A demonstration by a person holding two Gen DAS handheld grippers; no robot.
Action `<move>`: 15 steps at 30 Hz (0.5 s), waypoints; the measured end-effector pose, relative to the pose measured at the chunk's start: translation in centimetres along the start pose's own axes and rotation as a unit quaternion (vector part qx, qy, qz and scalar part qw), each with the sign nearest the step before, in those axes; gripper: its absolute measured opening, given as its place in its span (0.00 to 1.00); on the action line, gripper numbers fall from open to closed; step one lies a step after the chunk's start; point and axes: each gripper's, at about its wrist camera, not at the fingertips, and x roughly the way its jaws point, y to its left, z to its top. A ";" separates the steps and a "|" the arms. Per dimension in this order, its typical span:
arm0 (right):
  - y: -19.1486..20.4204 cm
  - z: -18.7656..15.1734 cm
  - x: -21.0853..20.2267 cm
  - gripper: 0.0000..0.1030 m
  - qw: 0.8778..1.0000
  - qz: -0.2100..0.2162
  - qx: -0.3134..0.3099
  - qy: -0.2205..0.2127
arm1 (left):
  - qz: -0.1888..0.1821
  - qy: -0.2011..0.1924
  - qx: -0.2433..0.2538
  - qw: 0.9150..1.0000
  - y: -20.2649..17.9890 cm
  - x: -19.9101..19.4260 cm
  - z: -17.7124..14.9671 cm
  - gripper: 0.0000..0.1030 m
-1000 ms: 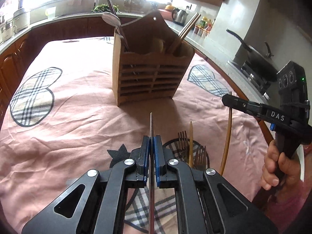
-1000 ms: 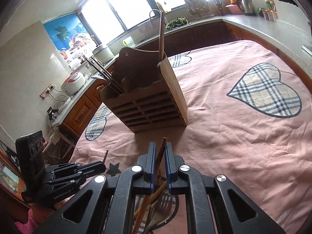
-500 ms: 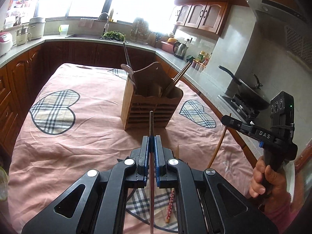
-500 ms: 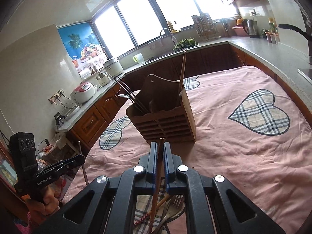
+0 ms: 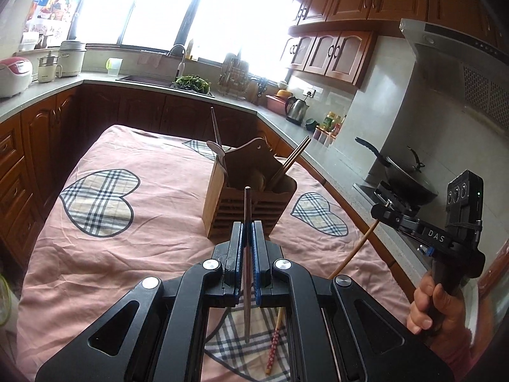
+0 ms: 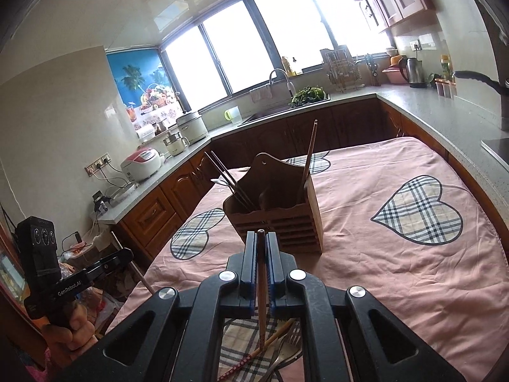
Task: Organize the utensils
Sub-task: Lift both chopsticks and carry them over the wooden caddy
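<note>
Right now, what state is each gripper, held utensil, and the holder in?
Left gripper: jaws shut on a dark chopstick, lifted off the table.
Right gripper: jaws shut on a wooden chopstick, lifted.
Wooden utensil holder: upright on the tablecloth, utensils standing in it.
Red-patterned chopstick: lying on the tablecloth.
Forks: lying on the tablecloth.

Wooden caddy (image 5: 251, 203) upright on the cloth — chopsticks (image 5: 291, 162) and a spoon (image 5: 219, 151) inside.

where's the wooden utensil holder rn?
The wooden utensil holder stands upright mid-table on the pink tablecloth, straight ahead of both grippers in both wrist views, between two plaid hearts, with chopsticks sticking out.
</note>
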 end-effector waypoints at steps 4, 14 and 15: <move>0.1 0.3 -0.3 0.05 1.000 0.001 0.000 -0.008 | 0.003 -0.015 -0.003 1.000 0.0 -0.3 0.7 0.04; -0.1 1.9 -0.7 0.05 0.999 0.000 0.002 -0.038 | 0.001 -0.053 -0.011 0.999 0.0 -0.5 3.2 0.04; -0.2 2.2 -0.7 0.05 0.999 0.000 0.002 -0.042 | 0.001 -0.055 -0.011 0.998 0.0 -0.4 3.5 0.04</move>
